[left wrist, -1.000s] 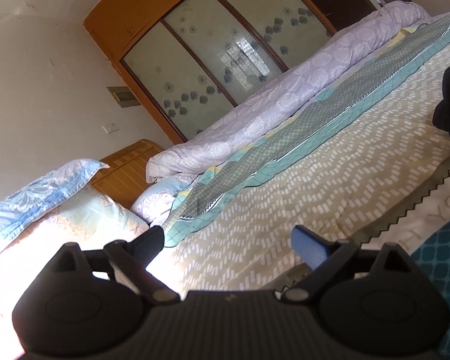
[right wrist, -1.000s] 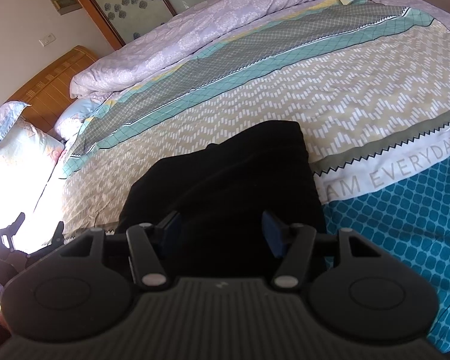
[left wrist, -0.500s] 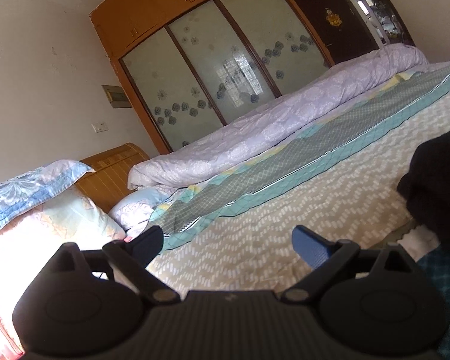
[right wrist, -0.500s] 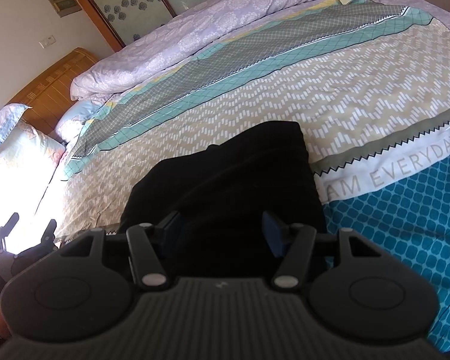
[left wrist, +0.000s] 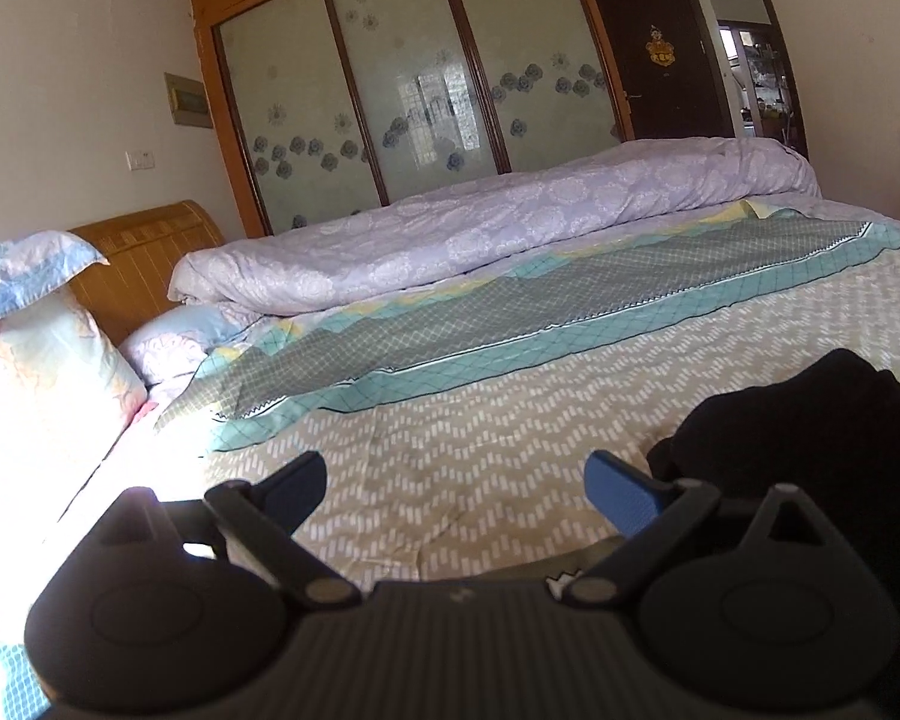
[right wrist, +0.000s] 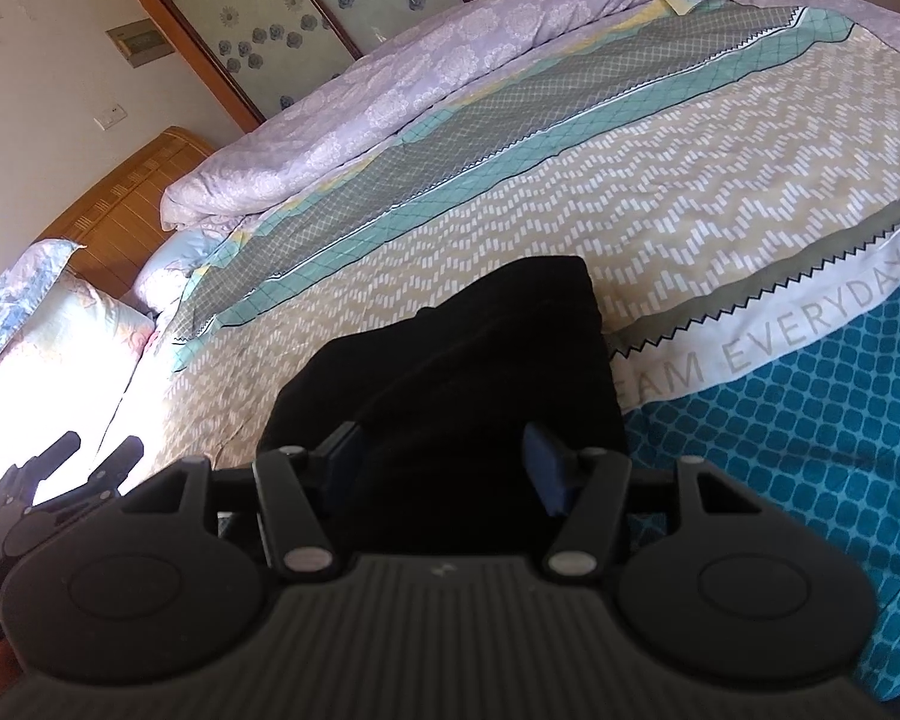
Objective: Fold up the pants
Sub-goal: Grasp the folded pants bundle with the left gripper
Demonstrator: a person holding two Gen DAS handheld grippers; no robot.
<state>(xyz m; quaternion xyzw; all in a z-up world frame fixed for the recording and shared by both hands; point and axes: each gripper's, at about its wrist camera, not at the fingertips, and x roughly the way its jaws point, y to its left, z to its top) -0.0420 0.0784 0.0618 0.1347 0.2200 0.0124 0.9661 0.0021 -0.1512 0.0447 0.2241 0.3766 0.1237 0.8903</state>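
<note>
The black pants point(right wrist: 468, 372) lie as a compact folded bundle on the patterned bedspread point(right wrist: 660, 192). My right gripper point(right wrist: 444, 468) is open, its fingers spread just over the near part of the bundle, holding nothing. The pants also show at the right of the left wrist view point(left wrist: 810, 420). My left gripper point(left wrist: 456, 486) is open and empty above the bedspread, left of the pants and apart from them. It also appears at the lower left of the right wrist view point(right wrist: 90, 459).
A rolled lilac quilt point(left wrist: 510, 228) lies along the far side of the bed. Pillows point(left wrist: 36, 324) and a wooden headboard point(left wrist: 144, 258) are at the left. A wardrobe with frosted sliding doors point(left wrist: 414, 90) stands behind the bed.
The left gripper's view has levelled and swung right, so the pants now show more fully at its right. The right gripper and the pants have hardly moved.
</note>
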